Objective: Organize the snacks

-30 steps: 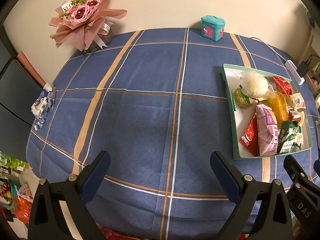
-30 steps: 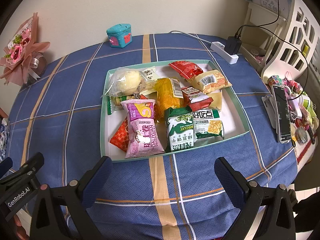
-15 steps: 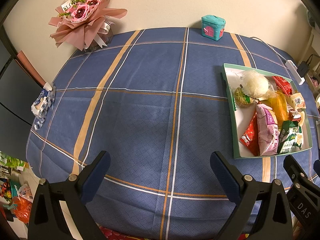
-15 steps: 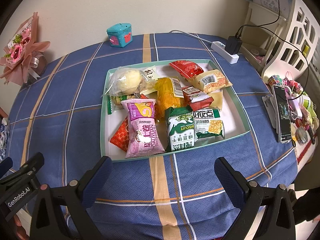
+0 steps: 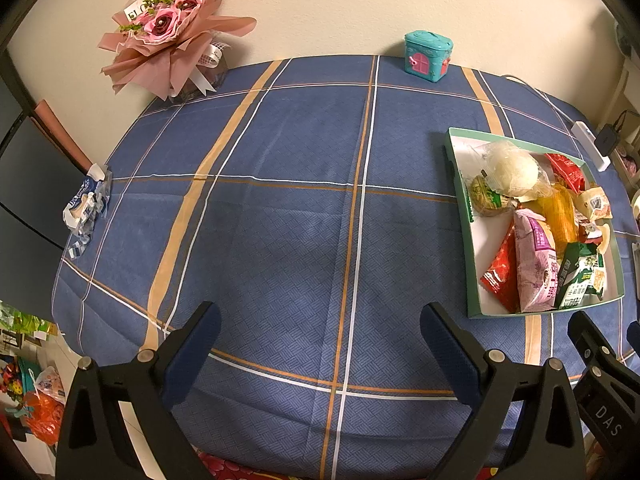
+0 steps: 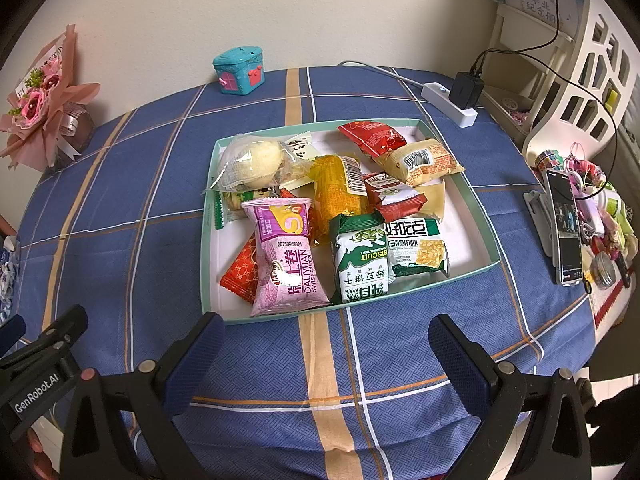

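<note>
A shallow green-rimmed tray (image 6: 484,236) on the blue checked tablecloth holds several snack packets: a pink Swiss roll pack (image 6: 286,260), a green biscuit pack (image 6: 360,264), a yellow pack (image 6: 334,188), a wrapped bun (image 6: 250,162) and red packs. The tray also shows at the right of the left wrist view (image 5: 462,200). My right gripper (image 6: 326,364) is open and empty just in front of the tray's near edge. My left gripper (image 5: 320,350) is open and empty over bare cloth, left of the tray.
A pink flower bouquet (image 5: 172,36) and a teal toy house (image 5: 428,56) stand at the table's far edge. A blue-white wrapper (image 5: 86,204) lies at the left edge. A power strip (image 6: 450,104), a phone (image 6: 564,224) and trinkets sit at the right.
</note>
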A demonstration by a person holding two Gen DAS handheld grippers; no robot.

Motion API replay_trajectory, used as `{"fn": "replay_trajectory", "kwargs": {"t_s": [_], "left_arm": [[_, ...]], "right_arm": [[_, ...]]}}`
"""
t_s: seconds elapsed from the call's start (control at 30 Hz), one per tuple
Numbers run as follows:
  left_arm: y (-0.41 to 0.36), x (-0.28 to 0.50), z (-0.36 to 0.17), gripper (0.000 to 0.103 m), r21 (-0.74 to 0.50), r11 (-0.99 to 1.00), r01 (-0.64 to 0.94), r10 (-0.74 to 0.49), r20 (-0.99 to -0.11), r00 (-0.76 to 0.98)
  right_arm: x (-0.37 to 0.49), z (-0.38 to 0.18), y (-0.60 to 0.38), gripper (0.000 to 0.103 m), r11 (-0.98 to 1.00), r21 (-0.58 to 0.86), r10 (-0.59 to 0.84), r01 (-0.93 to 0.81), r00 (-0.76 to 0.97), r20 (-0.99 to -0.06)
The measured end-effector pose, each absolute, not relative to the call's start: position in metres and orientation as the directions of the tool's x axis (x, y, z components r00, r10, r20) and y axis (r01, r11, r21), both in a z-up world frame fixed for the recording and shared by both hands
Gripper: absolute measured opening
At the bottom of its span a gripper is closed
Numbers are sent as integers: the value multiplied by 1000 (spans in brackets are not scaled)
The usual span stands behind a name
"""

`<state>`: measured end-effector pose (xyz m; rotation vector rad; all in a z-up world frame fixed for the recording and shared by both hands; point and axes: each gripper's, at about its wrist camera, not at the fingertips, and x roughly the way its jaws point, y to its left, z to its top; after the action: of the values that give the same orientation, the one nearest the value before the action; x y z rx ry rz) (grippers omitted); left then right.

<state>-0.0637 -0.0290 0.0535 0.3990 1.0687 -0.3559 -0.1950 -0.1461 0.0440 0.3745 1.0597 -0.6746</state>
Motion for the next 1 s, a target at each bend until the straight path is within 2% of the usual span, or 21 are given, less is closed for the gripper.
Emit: {"fn": "replay_trajectory", "kwargs": {"t_s": [0.83,1.0], "left_arm": [[-29,-63,53,100,142,870,471,-90,-895,437],[-24,-67,60,100,130,868,479,-126,-876,466]], "right_arm": [[-195,44,-146,103,743,-33,-325,669,317,-891],[-195,44,-147,103,743,-33,-325,668,317,-891]]}}
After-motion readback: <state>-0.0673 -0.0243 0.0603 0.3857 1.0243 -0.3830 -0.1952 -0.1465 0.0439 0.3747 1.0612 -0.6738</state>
